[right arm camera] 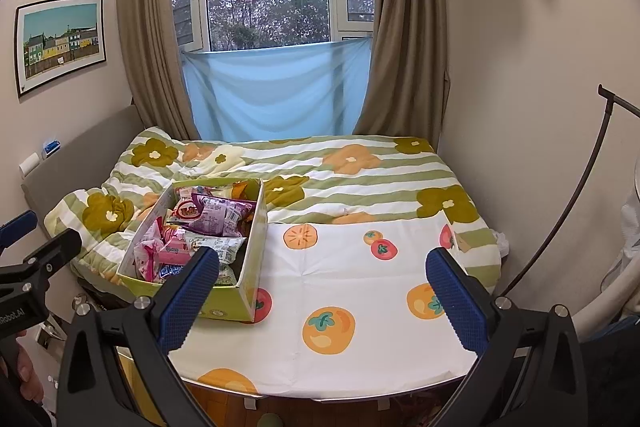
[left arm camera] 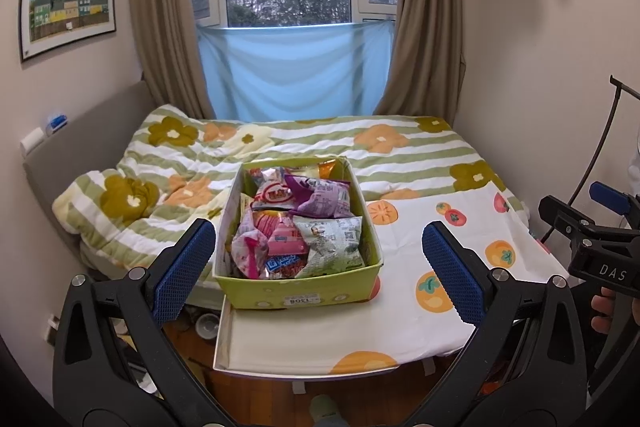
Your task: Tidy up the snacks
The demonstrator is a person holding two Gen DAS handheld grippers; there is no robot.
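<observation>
A green cardboard box (left arm camera: pixel 298 291) full of snack packets sits on a table covered with a fruit-print cloth (left arm camera: pixel 400 323). Inside lie a purple packet (left arm camera: pixel 324 197), pink packets (left arm camera: pixel 276 235) and a pale green packet (left arm camera: pixel 336 239). The box also shows in the right wrist view (right arm camera: pixel 224 307), at the table's left side. My left gripper (left arm camera: pixel 318 267) is open and empty, its fingers either side of the box's near end, held back from it. My right gripper (right arm camera: pixel 322 287) is open and empty over the cloth (right arm camera: pixel 360 287), right of the box.
A white tray-like lid (left arm camera: pixel 228 339) lies under the box at the table's near left edge. A bed with a striped floral duvet (left arm camera: pixel 168 171) lies behind the table. A curtained window and walls enclose the back. A lamp stand (right arm camera: pixel 576 199) stands at the right.
</observation>
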